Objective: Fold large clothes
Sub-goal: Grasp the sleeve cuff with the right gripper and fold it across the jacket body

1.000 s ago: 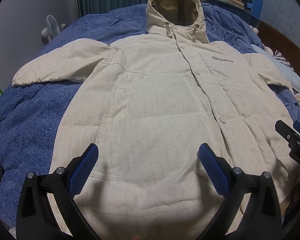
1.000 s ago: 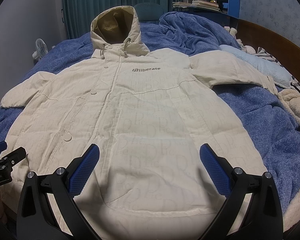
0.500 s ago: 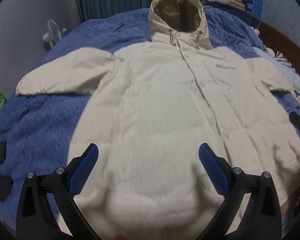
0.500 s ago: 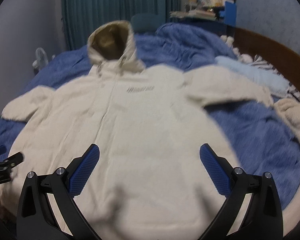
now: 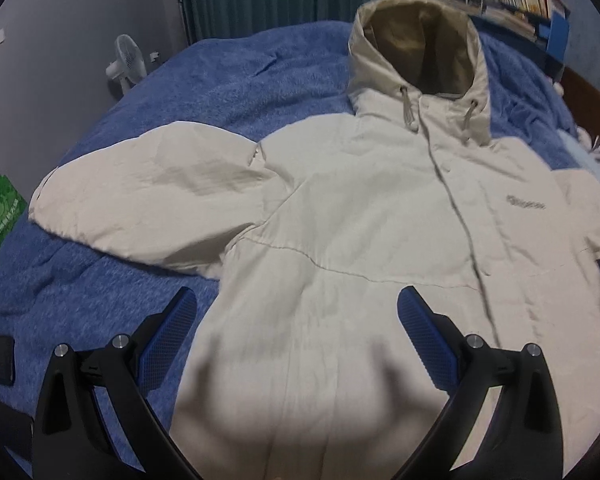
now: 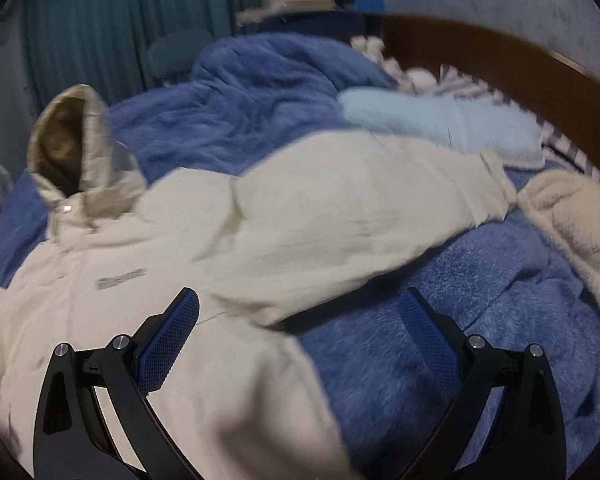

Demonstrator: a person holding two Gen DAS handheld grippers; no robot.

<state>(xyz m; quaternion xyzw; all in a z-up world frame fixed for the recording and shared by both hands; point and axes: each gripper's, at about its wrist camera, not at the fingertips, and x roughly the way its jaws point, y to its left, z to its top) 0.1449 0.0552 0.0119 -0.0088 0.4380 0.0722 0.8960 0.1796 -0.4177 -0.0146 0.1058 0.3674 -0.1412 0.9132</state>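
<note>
The cream padded hooded coat (image 5: pixel 379 240) lies front-up and spread flat on the blue fleece blanket (image 5: pixel 260 68) covering the bed, both sleeves out to the sides. The left gripper (image 5: pixel 296 340) hovers over its body near one sleeve, fingers apart and empty; the right gripper (image 6: pixel 300 340) hangs over the other sleeve (image 6: pixel 359 208), fingers likewise apart. The puffy fabric could slip from a shallow pinch, or the fingers might snag blanket pile too, dragging it into the fold.

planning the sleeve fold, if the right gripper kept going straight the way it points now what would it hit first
Most likely the jacket's sleeve, which lies spread on the blue blanket straight ahead of the open right gripper. Depth is unclear through the fisheye and blur, so it might touch the blanket just below the sleeve instead.
</note>
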